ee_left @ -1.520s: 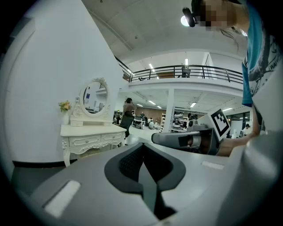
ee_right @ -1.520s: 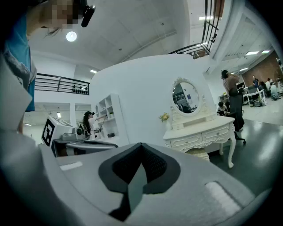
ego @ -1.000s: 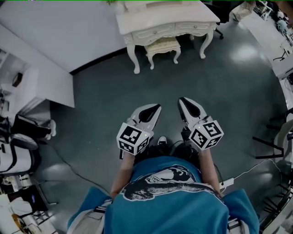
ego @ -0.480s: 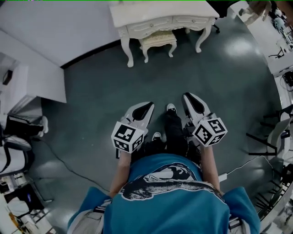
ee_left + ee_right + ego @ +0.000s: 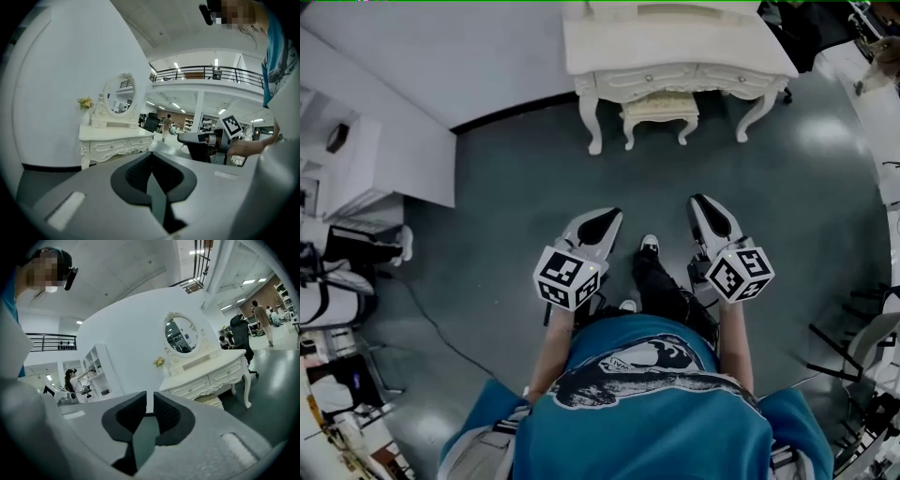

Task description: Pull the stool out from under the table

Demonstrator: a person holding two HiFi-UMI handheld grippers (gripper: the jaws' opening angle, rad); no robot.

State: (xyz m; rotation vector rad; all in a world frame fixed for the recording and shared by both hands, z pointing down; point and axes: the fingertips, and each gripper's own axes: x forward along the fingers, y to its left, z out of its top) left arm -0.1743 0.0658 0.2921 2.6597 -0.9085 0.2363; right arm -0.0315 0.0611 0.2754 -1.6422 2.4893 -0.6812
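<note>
The cream stool (image 5: pixel 659 111) stands tucked between the legs of the white dressing table (image 5: pixel 675 47) at the top of the head view. Both grippers are held side by side close to the person's body, far short of the stool. My left gripper (image 5: pixel 612 214) (image 5: pixel 151 154) is shut with its pads touching and nothing in it. My right gripper (image 5: pixel 697 200) (image 5: pixel 146 397) shows a narrow gap between its pads and holds nothing. In the right gripper view the table (image 5: pixel 206 373) and the stool (image 5: pixel 209 401) under it lie ahead to the right.
A white curved wall (image 5: pixel 441 56) runs behind the table. A white shelf unit (image 5: pixel 356 169) and a floor cable (image 5: pixel 422 309) are at the left. Black chair legs (image 5: pixel 853 319) stand at the right. An oval mirror (image 5: pixel 182 335) sits on the table. The person's shoe (image 5: pixel 649 246) lies between the grippers.
The person has stepped and the view has swung: the table and stool now sit further right in the head view. Both grippers stay in front of the body.
</note>
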